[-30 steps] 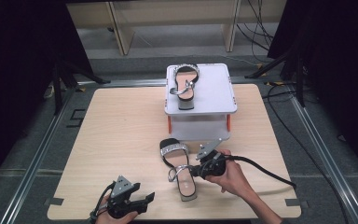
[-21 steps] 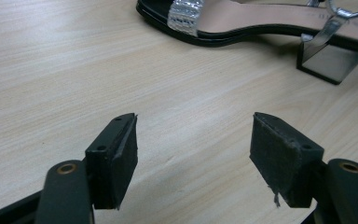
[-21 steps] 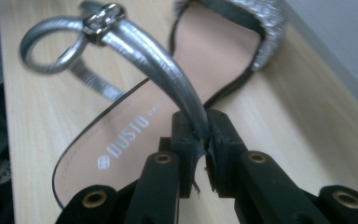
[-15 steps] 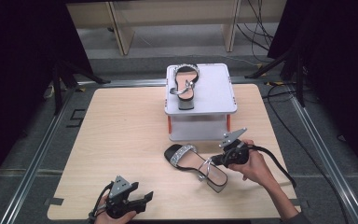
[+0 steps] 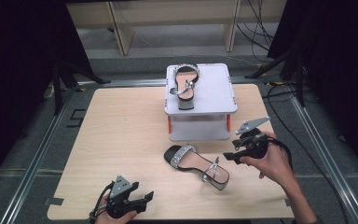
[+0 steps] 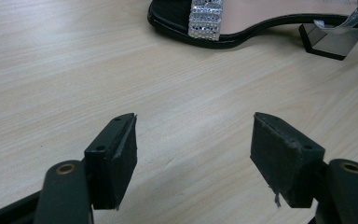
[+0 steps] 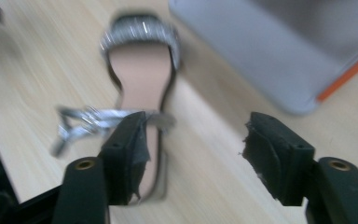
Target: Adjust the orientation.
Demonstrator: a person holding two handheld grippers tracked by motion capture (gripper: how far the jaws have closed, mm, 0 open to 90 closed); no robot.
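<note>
High view shows the right tool (image 5: 230,156) just beside the heel end of a sandal (image 5: 196,165) that lies flat on the desk (image 5: 121,140), in front of a small white stand (image 5: 219,95). A second sandal (image 5: 185,86) sits on top of that stand. The right tool's jaws have just been opening, and they stand wide now with nothing pinched between them. In the right gripper view the sandal (image 7: 142,93) lies past the jaws, toe end far off. The left tool (image 5: 133,200) rests low near the front edge of the desk, jaws wide and holding nothing.

I think the job is to put this sandal up by its twin. To do that well, pinch the firm block heel or the sole edge, not the thin strap, which would bend and slip. Lift it level, then set it down gently next to the other one.

The sandal has a sparkly band at the toe, a smooth pink insole, a black rim and a shiny silver heel (image 6: 333,42). The desk is pale wood with fine lines.
</note>
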